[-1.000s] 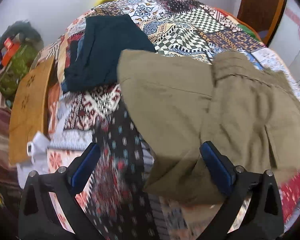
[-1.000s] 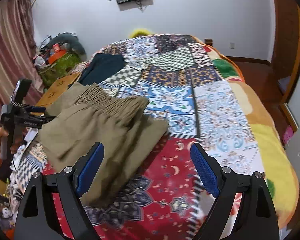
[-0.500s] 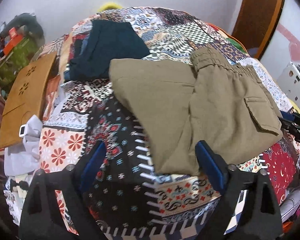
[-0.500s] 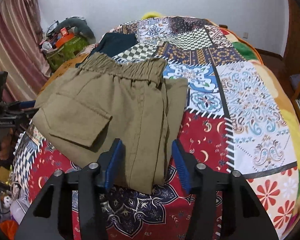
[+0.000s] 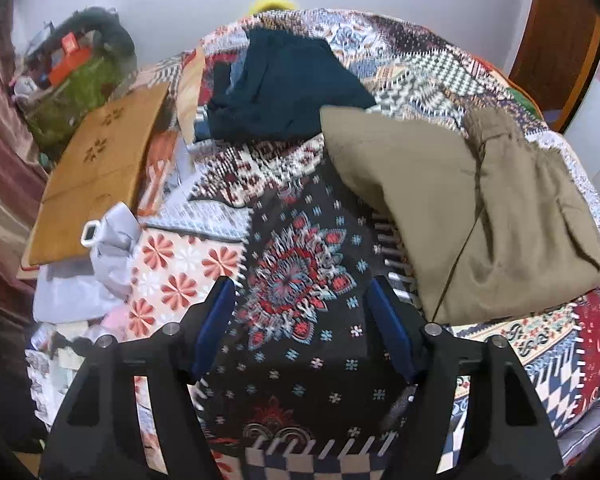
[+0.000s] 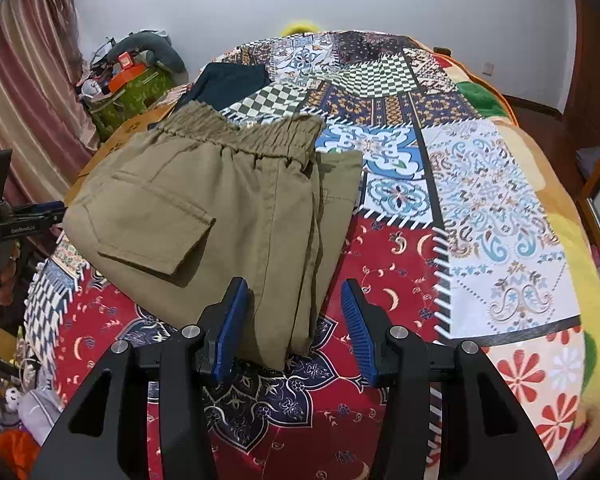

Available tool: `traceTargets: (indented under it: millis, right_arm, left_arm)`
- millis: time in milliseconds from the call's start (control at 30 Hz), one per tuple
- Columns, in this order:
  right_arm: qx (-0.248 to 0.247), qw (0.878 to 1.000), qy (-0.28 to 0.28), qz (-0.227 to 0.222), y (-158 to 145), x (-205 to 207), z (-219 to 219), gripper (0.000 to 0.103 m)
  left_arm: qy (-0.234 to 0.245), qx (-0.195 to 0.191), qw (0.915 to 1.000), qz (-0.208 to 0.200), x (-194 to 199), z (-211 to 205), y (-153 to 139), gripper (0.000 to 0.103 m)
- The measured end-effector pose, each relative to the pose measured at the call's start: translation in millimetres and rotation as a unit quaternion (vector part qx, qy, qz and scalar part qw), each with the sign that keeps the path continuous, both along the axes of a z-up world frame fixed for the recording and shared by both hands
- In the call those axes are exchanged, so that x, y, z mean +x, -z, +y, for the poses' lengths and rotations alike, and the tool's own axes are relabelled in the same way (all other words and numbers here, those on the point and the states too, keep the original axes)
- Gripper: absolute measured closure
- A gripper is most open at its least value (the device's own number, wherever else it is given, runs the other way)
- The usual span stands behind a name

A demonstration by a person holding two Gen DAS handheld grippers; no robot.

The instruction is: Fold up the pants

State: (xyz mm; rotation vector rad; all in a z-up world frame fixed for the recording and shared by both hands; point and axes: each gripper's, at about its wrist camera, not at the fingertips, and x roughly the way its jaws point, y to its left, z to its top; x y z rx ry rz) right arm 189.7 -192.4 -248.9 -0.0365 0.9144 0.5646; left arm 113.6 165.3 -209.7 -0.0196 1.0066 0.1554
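We see left gripper (image 5: 302,322) fingers (image 5: 390,330) apart, empty over patchwork bed (image 5: 296,276); folded khaki pants (image 5: 464,216) right, dark garment (image 5: 284,84) beyond.

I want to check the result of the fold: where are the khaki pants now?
The khaki pants lie folded on the patchwork blanket, left of centre in the right wrist view, just beyond the open right gripper, with the dark blue garment behind them.

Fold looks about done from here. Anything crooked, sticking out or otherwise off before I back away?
One thing: on the khaki pants, a lower layer's hem juts out past the waistband on the right, so the edges aren't flush. The cargo pocket flap lies flat. Both grippers are open and clear.
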Motion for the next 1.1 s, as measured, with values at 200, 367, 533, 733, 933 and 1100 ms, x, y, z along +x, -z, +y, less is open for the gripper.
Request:
traceTargets:
  millis: [200,367,533,733,933,1100]
  right_arm:
    - [0.026,0.999,0.006,-0.021,-28,12,0,0.057]
    - [0.065,0.997,-0.012,-0.032,-45,28,16,0.055]
    - [0.070,0.996,-0.044,-0.032,-44,41,44,0.055]
    - [0.050,0.996,-0.069,0.001,-16,59,70,0.055]
    - [0.051,0.995,-0.083,0.014,3,60,64,0.056]
    - [0.056,0.995,-0.077,0.022,3,56,46,0.058]
  left_arm:
    - [0.061,-0.033,0.9956,-0.062,15,-27,-49,0.027]
    - [0.127,-0.063,0.9869,-0.077,52,-71,-60,0.026]
    - [0.163,-0.070,0.9822,-0.061,85,-105,-50,0.026]
    - [0.174,-0.057,0.9831,0.003,115,-116,-3,0.026]
    - [0.155,-0.093,0.9835,0.002,106,-92,18,0.017]
    - [0.140,-0.109,0.9841,-0.010,87,-70,14,0.016]
